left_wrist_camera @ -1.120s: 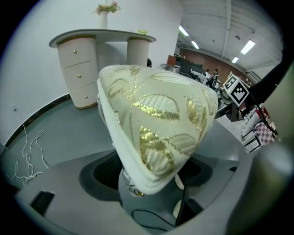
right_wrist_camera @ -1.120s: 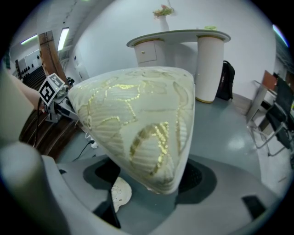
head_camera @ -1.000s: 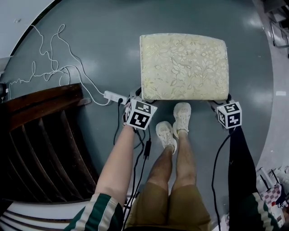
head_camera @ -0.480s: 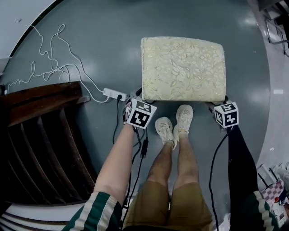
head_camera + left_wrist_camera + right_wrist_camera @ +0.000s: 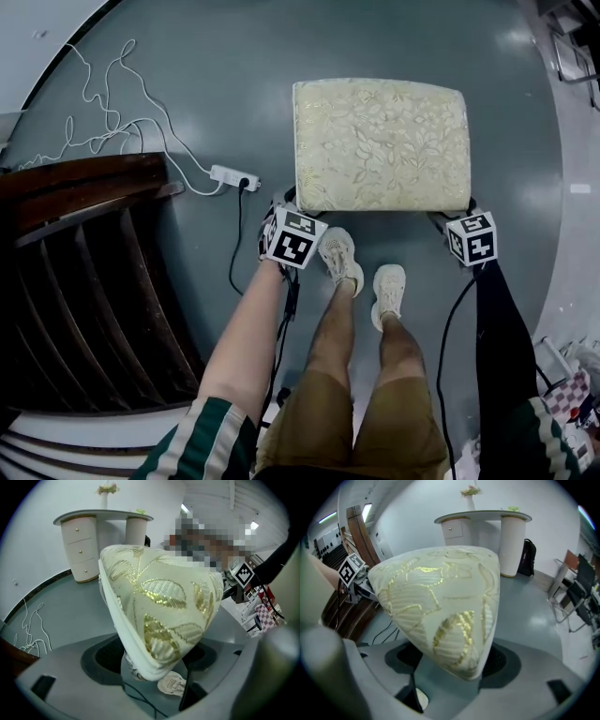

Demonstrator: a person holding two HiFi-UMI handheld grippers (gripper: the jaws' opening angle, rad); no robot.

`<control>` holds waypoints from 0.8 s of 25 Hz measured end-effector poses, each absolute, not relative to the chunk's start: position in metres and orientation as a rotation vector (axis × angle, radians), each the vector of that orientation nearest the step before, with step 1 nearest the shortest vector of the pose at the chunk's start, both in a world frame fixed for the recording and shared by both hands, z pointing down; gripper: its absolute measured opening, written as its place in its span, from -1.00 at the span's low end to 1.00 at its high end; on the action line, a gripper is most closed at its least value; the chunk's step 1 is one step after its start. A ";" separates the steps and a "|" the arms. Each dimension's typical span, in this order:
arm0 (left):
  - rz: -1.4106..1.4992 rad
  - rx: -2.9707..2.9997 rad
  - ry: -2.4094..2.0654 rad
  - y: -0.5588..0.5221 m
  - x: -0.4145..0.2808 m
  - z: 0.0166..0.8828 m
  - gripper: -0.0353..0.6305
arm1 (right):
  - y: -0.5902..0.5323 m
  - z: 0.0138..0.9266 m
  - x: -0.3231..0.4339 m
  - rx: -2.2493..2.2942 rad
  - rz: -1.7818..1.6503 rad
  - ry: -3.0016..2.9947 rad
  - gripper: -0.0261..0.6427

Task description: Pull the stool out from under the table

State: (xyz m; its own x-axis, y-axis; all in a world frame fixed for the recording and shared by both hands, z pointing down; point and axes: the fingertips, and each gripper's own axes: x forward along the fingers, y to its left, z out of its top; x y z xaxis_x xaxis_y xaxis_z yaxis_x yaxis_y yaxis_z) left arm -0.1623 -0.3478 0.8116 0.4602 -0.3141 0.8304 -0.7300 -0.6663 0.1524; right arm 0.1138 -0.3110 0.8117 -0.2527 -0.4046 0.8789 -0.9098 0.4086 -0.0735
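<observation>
The stool (image 5: 382,142) has a cream cushion with a gold leaf pattern and stands on the grey floor, out in the open. My left gripper (image 5: 287,201) is shut on its near left corner, and my right gripper (image 5: 442,216) is shut on its near right corner. In the left gripper view the cushion corner (image 5: 159,606) fills the space between the jaws of the left gripper (image 5: 150,663). The right gripper view shows the other corner (image 5: 440,606) wedged the same way in the right gripper (image 5: 457,665). The stool's legs are hidden under the cushion.
A white power strip (image 5: 234,177) and a loose white cable (image 5: 112,131) lie on the floor to the left. Dark wooden furniture (image 5: 84,281) fills the lower left. The person's feet (image 5: 339,255) stand just behind the stool. A white vanity table (image 5: 483,527) stands beyond, and a folding chair (image 5: 576,592) at the right.
The person's feet have stepped back from the stool's near edge, one after the other. Both grippers keep their hold on the corners, and the stool stays with them.
</observation>
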 end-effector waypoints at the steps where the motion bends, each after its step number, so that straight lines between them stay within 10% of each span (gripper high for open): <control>1: 1.114 2.221 -0.882 -0.334 -0.156 0.815 0.22 | -0.298 0.815 0.121 1.132 0.756 -1.841 0.20; 20: 1.211 1.966 -0.862 -0.283 -0.135 0.802 0.22 | -0.279 0.796 0.145 0.941 0.793 -1.788 0.20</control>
State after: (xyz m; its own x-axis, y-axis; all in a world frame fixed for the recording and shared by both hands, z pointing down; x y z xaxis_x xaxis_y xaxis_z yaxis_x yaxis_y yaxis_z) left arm -0.1349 -0.2827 0.8016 0.3531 -0.1885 0.9164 -0.8042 -0.5617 0.1943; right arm 0.1453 -0.2785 0.7961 -0.2701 -0.2572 0.9278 -0.8603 0.4972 -0.1126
